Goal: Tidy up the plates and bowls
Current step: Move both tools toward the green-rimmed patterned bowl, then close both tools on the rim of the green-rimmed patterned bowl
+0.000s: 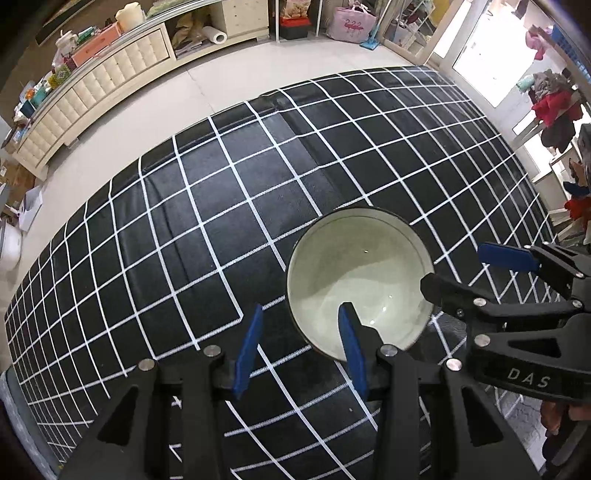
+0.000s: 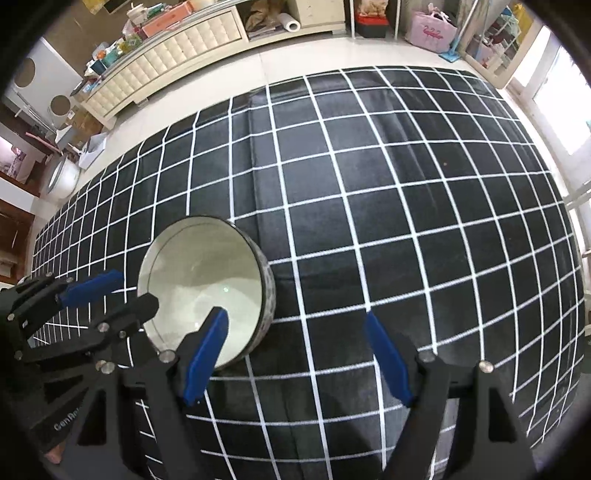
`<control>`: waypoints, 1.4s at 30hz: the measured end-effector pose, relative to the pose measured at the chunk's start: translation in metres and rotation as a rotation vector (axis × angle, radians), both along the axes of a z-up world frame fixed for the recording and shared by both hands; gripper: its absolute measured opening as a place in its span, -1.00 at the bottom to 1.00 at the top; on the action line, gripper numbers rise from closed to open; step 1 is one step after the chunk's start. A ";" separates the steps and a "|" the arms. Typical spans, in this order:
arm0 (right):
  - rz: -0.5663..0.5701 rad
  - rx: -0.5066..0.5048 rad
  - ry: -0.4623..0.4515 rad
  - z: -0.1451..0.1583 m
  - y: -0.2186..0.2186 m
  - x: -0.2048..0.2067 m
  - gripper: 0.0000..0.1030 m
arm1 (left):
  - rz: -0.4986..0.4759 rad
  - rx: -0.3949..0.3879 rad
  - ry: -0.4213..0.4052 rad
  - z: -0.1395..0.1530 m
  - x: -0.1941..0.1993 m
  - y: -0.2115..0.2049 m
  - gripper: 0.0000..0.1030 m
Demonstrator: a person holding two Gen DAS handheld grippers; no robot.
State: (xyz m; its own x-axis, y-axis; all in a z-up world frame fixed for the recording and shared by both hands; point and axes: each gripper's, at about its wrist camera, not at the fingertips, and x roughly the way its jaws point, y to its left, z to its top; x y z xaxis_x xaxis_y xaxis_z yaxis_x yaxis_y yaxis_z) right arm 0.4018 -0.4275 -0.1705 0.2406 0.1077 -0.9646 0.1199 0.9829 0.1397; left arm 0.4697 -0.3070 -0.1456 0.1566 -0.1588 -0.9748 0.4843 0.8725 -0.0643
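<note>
A white bowl with a dark patterned outside stands upright on the black checked cloth; it also shows in the right wrist view. My left gripper is open, its right finger over the bowl's near rim and its left finger outside on the cloth. My right gripper is open, its left finger over the bowl's near rim and its right finger out over the cloth. The right gripper also shows in the left wrist view, at the bowl's right side. The bowl is empty.
The cloth-covered table runs wide to the far side and both ends. Beyond it is pale floor, a cream sideboard with clutter, and a pink bag. A clothes rack stands at the right.
</note>
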 end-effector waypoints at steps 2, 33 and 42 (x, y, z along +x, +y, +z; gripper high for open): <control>0.001 0.019 0.010 -0.004 0.000 0.003 0.35 | -0.009 0.006 0.000 -0.004 0.001 -0.001 -0.35; -0.031 0.138 0.033 -0.013 0.001 -0.029 -0.64 | -0.036 0.106 -0.007 -0.029 -0.013 -0.014 -0.81; 0.005 0.122 -0.029 0.038 0.032 -0.069 -0.68 | -0.015 0.084 -0.053 0.024 -0.060 0.022 -0.80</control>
State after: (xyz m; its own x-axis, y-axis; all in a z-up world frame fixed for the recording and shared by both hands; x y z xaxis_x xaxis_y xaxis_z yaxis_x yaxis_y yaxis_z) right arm 0.3329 -0.3958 -0.1326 0.2676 0.2256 -0.9367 0.1088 0.9589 0.2621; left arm 0.4094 -0.2853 -0.1215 0.2064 -0.0799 -0.9752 0.4985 0.8662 0.0345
